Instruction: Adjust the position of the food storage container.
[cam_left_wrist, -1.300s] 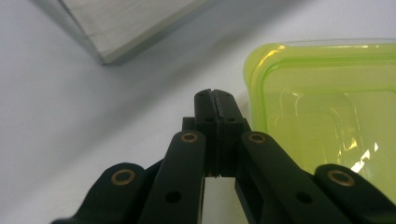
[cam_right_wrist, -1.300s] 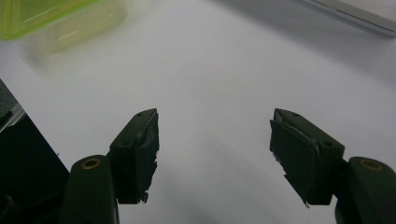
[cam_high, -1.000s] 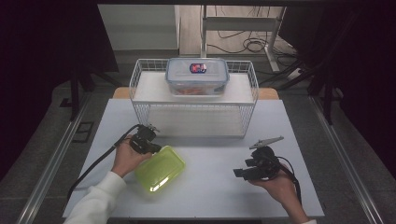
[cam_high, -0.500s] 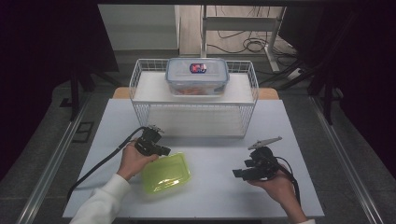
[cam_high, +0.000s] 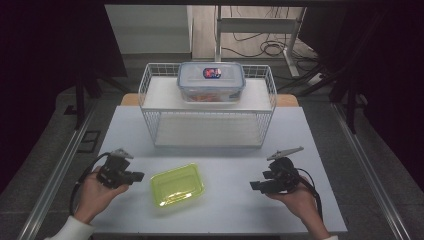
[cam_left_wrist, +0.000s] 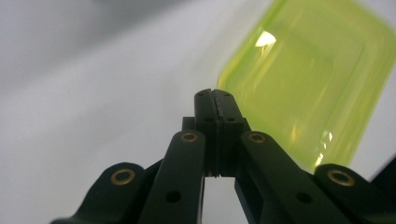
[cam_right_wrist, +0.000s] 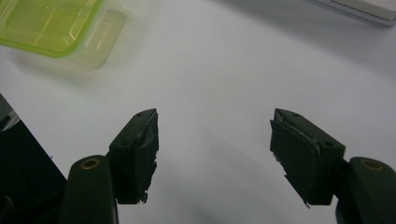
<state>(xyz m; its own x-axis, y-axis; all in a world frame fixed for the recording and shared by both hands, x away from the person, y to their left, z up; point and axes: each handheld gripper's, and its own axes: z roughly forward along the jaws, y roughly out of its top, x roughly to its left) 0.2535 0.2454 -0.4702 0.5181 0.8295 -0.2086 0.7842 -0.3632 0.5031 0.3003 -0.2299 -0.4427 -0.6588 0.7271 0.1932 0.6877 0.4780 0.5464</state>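
A translucent lime-green plastic container (cam_high: 177, 185) lies flat on the white table (cam_high: 230, 160), near the front and a little left of centre. My left gripper (cam_high: 140, 176) is just left of it, pointing at it, with its jaws shut on nothing. In the left gripper view the closed fingertips (cam_left_wrist: 215, 95) stand short of the green container (cam_left_wrist: 308, 84), with a gap of table between. My right gripper (cam_high: 255, 186) rests at the front right, open and empty. In the right gripper view its gripper (cam_right_wrist: 215, 135) is over bare table, with the green container (cam_right_wrist: 51, 23) at the upper left.
A white wire basket (cam_high: 150, 115) stands upside down across the back of the table like a shelf. A clear lidded box (cam_high: 211, 82) with reddish contents sits on top of it. Cables trail from both grippers toward the front edge.
My left hand has drawn back to the left and toward the person, away from the green container. The container, tilted before, now lies flat. The right hand has not moved.
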